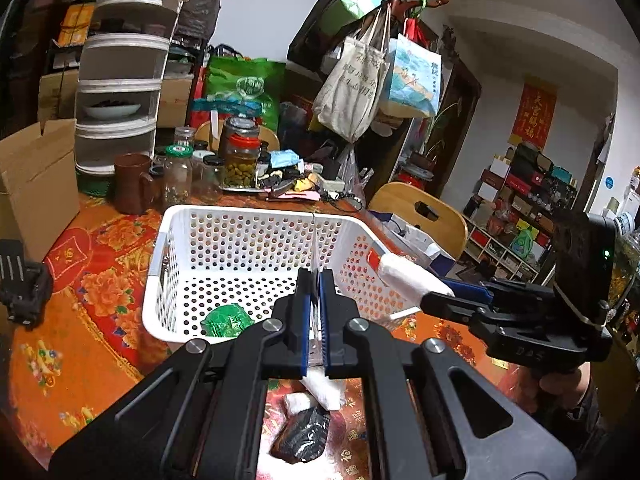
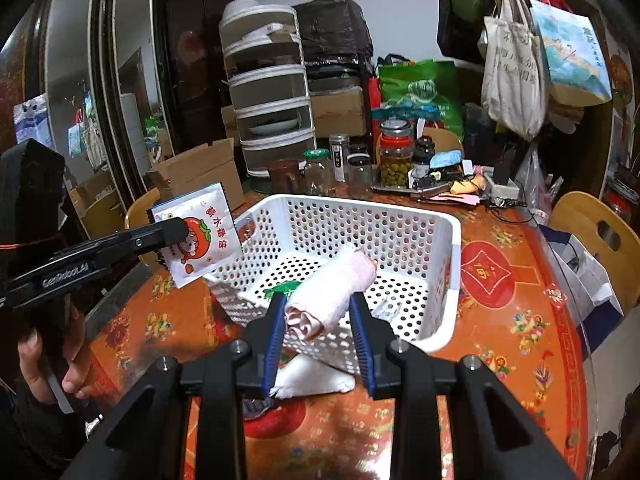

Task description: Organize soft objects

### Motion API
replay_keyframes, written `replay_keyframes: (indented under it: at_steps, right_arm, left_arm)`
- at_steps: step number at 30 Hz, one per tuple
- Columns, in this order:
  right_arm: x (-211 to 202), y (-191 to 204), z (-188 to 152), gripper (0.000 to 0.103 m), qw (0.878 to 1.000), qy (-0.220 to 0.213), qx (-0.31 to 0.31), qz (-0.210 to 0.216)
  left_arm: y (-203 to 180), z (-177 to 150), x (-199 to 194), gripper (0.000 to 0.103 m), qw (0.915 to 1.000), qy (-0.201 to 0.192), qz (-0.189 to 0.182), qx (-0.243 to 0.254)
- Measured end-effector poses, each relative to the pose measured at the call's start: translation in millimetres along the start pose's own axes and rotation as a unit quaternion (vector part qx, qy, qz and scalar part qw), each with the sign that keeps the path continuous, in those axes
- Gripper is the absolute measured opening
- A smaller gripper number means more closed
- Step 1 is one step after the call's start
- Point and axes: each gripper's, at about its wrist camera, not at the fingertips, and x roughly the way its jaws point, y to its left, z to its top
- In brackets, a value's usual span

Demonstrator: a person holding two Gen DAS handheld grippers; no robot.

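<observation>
My left gripper is shut on a thin flat sachet, seen edge-on here. In the right wrist view that sachet is white with a red cartoon fruit, held up left of the white perforated basket by the left gripper. My right gripper is shut on a rolled pale pink towel above the basket's near edge. A green packet lies in the basket. On the table below lie a white folded cloth, a small white roll and a black packet.
Beyond the basket stand glass jars, a brown mug, a cardboard box and a tiered mesh rack. A wooden chair sits at the table's right edge. Tote bags hang from a coat stand. The floral tablecloth covers the table.
</observation>
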Motion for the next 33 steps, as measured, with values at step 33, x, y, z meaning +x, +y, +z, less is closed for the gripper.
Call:
replay_keyframes:
  at_steps: [33]
  right_arm:
    - [162, -25, 34, 0.031, 0.982, 0.178, -0.009, -0.06]
  left_arm:
    - [43, 29, 168, 0.004, 0.9805, 0.172, 0.086, -0.041]
